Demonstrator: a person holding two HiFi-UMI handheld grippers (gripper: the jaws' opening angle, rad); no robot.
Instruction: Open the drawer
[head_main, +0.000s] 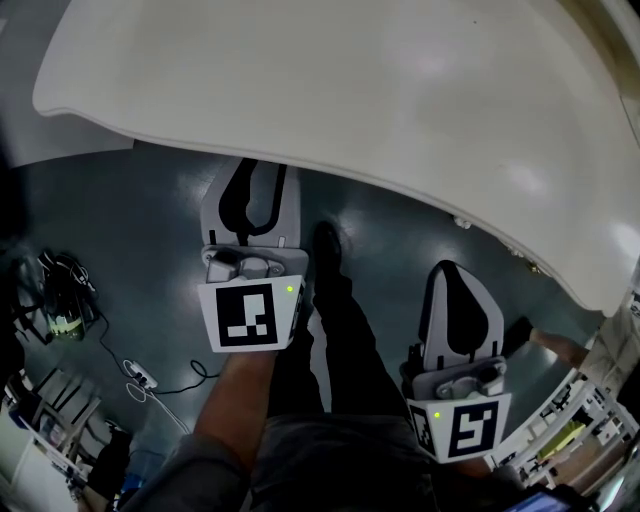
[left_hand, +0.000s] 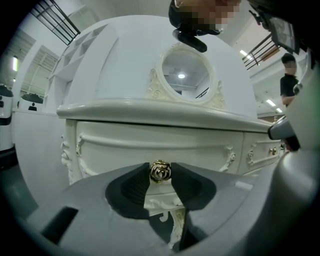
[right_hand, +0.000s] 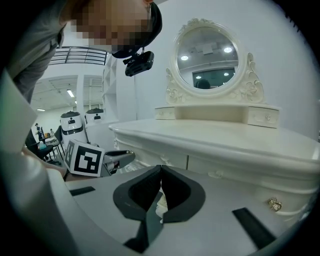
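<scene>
- The drawer (left_hand: 150, 142) is the wide middle one in the front of the dressing table (left_hand: 42, 145), just under its tabletop (left_hand: 150, 111). It is closed, with its front flush with the frame.
- A gold knob (left_hand: 160, 173) sits at the middle of the drawer's lower edge.
- The left gripper (left_hand: 160, 168) points nearly level at the dressing table's front. Its dark fingers (left_hand: 131, 187) pinch the knob from both sides.
- The right gripper (right_hand: 160, 169) hangs clear of the dressing table, off its front and toward the right end. Its fingers (right_hand: 142, 192) are pressed together at the tips with nothing between them.
- An oval mirror (left_hand: 186, 77) stands at the back of the dressing table.
- A smaller gold knob (right_hand: 274, 203) shows on the dressing table's right side drawer.
- The person's shoe (head_main: 325, 243) rests on the floor (head_main: 130, 230) before the dressing table.
</scene>
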